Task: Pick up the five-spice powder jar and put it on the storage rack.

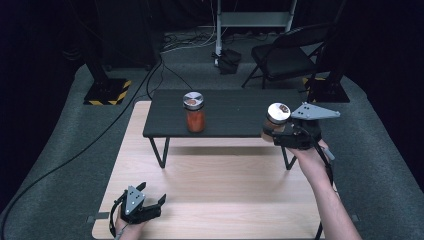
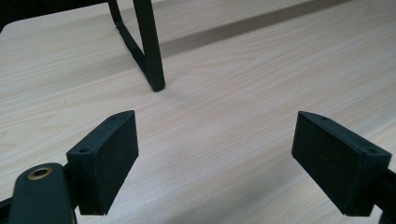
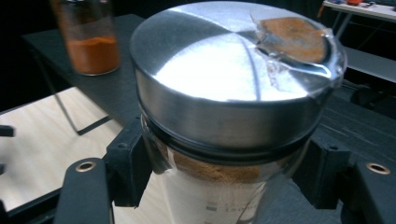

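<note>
Between my right gripper's [image 1: 276, 134] jaws: brown-powder spice jar [image 3: 224, 121] clamped below its steel lid, upright so nothing spills, at the black shelf's [image 1: 225, 117] right end | orange-powder jar [image 1: 194, 113] farther along shelf | left gripper [image 2: 215, 158] spread apart, empty, over wooden tabletop [image 2: 224, 107]; parked clear

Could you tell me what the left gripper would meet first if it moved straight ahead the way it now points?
Probably the wooden tabletop, since the open left gripper angles down at it; skimming level, it would likely meet the black shelf leg.
</note>
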Demonstrator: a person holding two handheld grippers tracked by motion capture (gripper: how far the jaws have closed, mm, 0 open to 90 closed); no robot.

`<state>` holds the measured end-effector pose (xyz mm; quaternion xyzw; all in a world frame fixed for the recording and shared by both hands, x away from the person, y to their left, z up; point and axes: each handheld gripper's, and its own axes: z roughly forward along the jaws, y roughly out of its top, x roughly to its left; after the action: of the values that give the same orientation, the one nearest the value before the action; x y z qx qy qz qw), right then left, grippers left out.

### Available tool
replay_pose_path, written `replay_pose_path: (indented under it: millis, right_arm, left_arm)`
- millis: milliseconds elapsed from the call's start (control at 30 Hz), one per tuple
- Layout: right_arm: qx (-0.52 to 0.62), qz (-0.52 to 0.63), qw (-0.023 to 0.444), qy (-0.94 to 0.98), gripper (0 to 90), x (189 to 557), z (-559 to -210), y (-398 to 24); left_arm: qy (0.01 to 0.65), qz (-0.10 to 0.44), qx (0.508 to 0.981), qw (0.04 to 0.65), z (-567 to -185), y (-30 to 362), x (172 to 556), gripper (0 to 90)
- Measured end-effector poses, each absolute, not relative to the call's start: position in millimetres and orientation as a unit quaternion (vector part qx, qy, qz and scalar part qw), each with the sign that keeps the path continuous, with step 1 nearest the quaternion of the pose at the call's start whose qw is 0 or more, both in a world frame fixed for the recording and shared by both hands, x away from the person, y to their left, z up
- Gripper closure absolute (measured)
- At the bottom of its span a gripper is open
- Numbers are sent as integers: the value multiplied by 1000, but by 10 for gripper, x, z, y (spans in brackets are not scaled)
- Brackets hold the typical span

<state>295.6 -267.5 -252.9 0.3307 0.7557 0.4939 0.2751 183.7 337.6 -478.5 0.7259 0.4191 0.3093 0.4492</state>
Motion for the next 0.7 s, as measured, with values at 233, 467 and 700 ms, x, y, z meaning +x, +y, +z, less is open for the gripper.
replay_pose_path:
  millis: [233, 467, 700]
  right_arm:
    - [349, 488, 289, 746, 299, 3096, -2528, -2598]
    - [364, 479, 289, 745, 299, 3204, -2539, -2541]
    - [376, 477, 289, 740, 299, 3255, -2540, -2497]
  left_arm:
    - [420, 310, 725, 450, -4788, 3377, 1834, 144]
    - [419, 310, 725, 450, -4789, 3378, 1834, 145]
    - [419, 309, 725, 451, -4789, 3382, 1838, 145]
